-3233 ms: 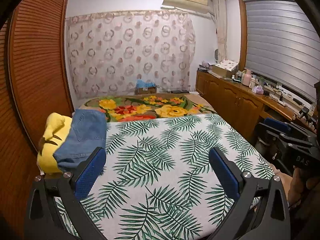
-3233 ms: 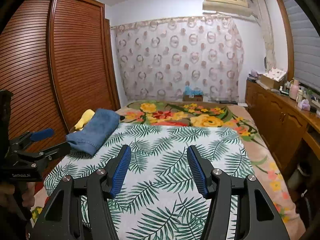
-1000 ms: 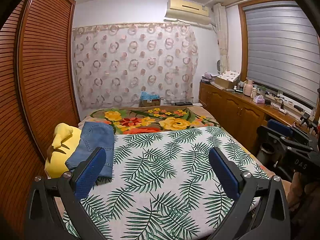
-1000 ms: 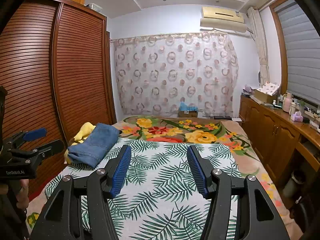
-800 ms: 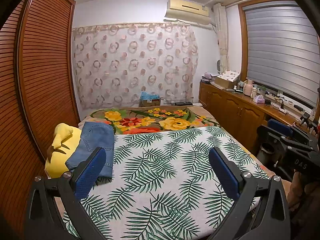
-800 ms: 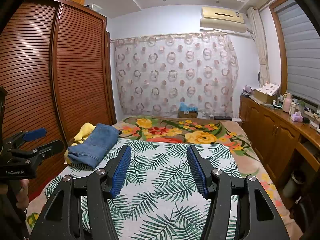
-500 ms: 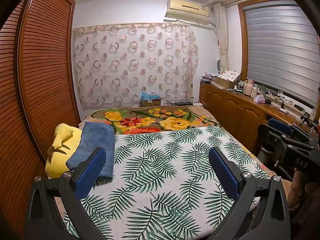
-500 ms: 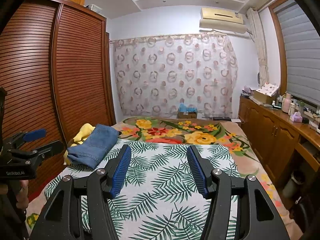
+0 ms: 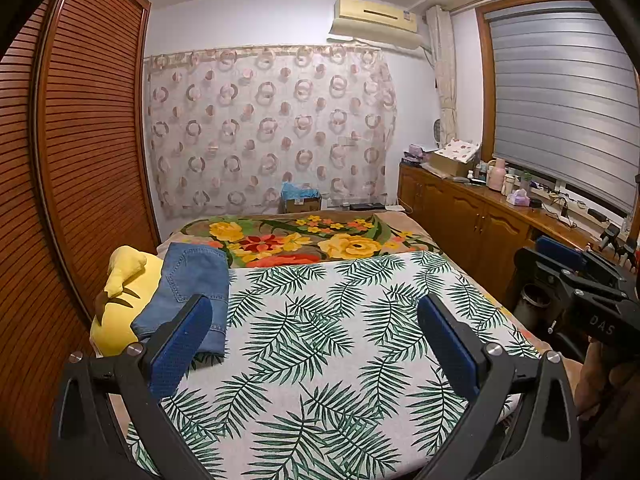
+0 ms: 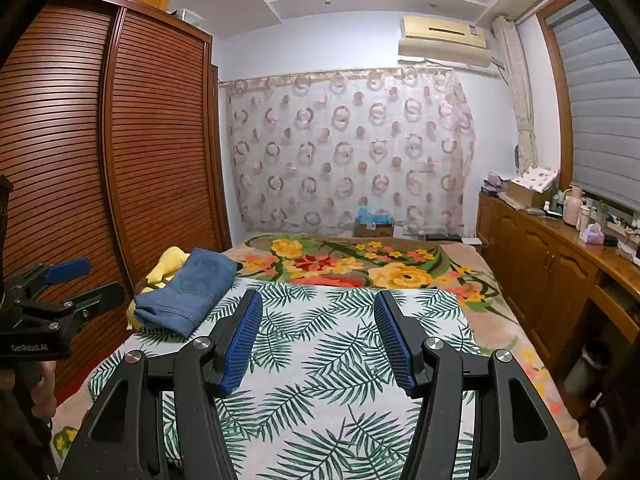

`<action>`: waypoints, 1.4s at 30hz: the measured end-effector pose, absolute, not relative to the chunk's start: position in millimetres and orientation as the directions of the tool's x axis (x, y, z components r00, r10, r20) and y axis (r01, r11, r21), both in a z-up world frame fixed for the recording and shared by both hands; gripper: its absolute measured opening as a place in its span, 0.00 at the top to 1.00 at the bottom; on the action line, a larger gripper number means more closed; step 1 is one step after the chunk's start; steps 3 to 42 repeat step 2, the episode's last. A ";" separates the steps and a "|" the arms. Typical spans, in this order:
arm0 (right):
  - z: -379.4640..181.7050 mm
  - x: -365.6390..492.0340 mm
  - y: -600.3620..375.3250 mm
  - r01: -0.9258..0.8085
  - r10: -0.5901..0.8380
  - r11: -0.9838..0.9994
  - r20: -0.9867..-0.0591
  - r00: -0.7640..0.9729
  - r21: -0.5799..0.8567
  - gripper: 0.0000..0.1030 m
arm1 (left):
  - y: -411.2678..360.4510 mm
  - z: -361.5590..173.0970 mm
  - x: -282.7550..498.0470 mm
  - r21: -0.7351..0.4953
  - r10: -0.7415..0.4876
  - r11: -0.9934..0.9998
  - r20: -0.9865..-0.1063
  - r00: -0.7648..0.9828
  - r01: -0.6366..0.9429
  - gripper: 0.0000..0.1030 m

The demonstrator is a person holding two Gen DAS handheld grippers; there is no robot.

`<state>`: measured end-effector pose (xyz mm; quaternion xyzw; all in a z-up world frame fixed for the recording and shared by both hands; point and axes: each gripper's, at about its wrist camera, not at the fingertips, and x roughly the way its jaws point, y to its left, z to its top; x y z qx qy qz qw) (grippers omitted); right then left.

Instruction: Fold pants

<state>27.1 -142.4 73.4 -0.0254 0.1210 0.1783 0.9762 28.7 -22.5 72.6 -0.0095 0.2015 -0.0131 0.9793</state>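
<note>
Folded pants (image 9: 188, 288) are lying at the bed's (image 9: 320, 352) left edge, hiding part of a yellow toy (image 9: 120, 280). Both grippers (image 9: 308, 344) (image 10: 320, 336) are hovering, jaws apart, empty.

I see the bed (image 9: 404, 232) under a palm-leaf sheet (image 9: 328, 340), with folded jeans (image 9: 188, 284) on a yellow plush (image 9: 120, 304) at its left edge.
</note>
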 end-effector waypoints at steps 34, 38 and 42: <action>73.4 27.5 -142.5 -0.354 0.342 0.935 -0.245 0.907 -0.007 0.42 | -22.2 73.3 28.2 -0.023 -0.030 0.999 -0.394 0.918 0.022 0.00; 73.4 27.5 -142.5 -0.354 0.342 0.935 -0.245 0.907 -0.007 0.42 | -22.2 73.3 28.2 -0.023 -0.030 0.999 -0.394 0.918 0.022 0.00; 73.4 27.5 -142.5 -0.354 0.342 0.935 -0.245 0.907 -0.007 0.42 | -22.2 73.3 28.2 -0.023 -0.030 0.999 -0.394 0.918 0.022 0.00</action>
